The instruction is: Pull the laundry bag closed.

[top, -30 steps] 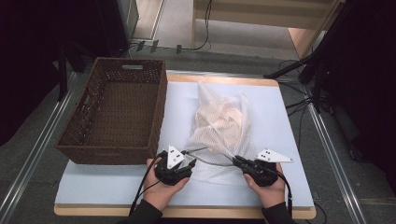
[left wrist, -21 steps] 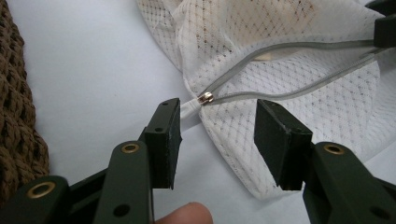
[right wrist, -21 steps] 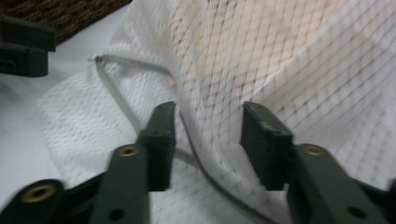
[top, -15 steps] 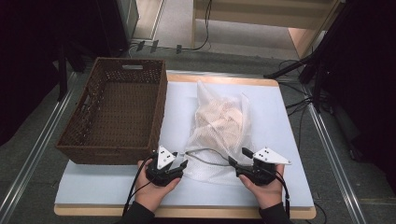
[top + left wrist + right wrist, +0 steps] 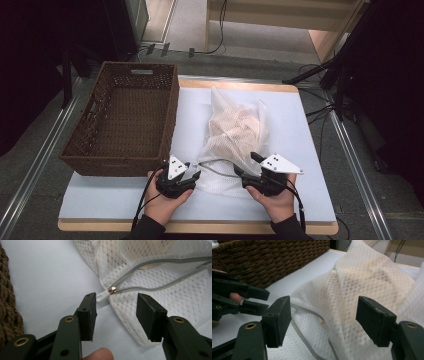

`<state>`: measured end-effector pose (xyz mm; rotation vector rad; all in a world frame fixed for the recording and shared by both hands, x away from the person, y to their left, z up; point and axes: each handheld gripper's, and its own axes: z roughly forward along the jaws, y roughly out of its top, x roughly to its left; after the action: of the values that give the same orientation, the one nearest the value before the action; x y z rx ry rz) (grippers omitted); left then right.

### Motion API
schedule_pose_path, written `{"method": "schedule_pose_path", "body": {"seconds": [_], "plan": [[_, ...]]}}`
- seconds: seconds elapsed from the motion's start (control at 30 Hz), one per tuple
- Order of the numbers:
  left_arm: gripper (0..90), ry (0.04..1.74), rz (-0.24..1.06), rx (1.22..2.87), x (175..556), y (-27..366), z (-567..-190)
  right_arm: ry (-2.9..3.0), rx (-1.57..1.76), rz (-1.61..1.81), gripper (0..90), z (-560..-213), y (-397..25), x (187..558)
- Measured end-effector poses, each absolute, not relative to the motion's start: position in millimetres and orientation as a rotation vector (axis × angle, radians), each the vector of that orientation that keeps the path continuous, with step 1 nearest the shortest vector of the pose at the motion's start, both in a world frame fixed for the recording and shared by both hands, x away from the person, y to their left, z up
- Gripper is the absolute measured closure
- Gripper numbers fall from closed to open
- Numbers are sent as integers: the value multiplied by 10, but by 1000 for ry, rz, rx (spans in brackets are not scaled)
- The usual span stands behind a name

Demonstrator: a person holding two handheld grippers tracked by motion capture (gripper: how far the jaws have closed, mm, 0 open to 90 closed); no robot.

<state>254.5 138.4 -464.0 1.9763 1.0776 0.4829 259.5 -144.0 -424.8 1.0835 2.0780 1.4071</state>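
With white mesh zip bag (image 5: 235, 137) lying beside brown wicker basket (image 5: 125, 120), zipper pull (image 5: 103, 295) at bag's basket-side near corner, just ahead of left gripper (image 5: 116, 311), jaws apart, empty. Grey zipper line runs toward right gripper (image 5: 324, 320), likewise agape over bag.

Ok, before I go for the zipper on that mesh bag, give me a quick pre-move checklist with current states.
1. Left gripper open: ok, fingers spread.
2. Zipper pull in reach of it: ok, lying just ahead of the left gripper's fingers, nearer one finger than centred.
3. Right gripper open: ok, facing the mesh bag, holding nothing.
4. Zipper state: partly open; the grey track gapes beyond the slider. How far, cannot tell.
5. Bag contents secure: cannot tell; something pale shows through the mesh.
6. Wicker basket free to receive: ok, nothing seen inside it.
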Motion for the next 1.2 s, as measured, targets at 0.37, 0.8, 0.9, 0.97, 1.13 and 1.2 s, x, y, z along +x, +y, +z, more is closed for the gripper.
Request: {"method": "schedule_pose_path", "body": {"seconds": [0.37, 0.8, 0.9, 0.97, 1.13, 1.2], "plan": [[711, 1094, 482, 1969, 2536, 1425, -4636, 2261, 1012, 1387, 313, -4426, -934, 2869], [820, 1112, 465, 1960, 2540, 1498, -4629, 2397, 1012, 1217, 319, -4755, -671, 3051], [833, 1122, 466, 1961, 2552, 1517, -4633, 2402, 1029, 1202, 305, -4795, -636, 3093], [838, 1127, 459, 1952, 2564, 1522, -4633, 2405, 1022, 1201, 296, -4796, -613, 3100], [837, 1123, 458, 1967, 2567, 1478, -4652, 2461, 986, 1125, 262, -4819, -552, 3097], [836, 1120, 460, 1972, 2556, 1459, -4659, 2456, 980, 1109, 302, -4822, -542, 3094]]}}
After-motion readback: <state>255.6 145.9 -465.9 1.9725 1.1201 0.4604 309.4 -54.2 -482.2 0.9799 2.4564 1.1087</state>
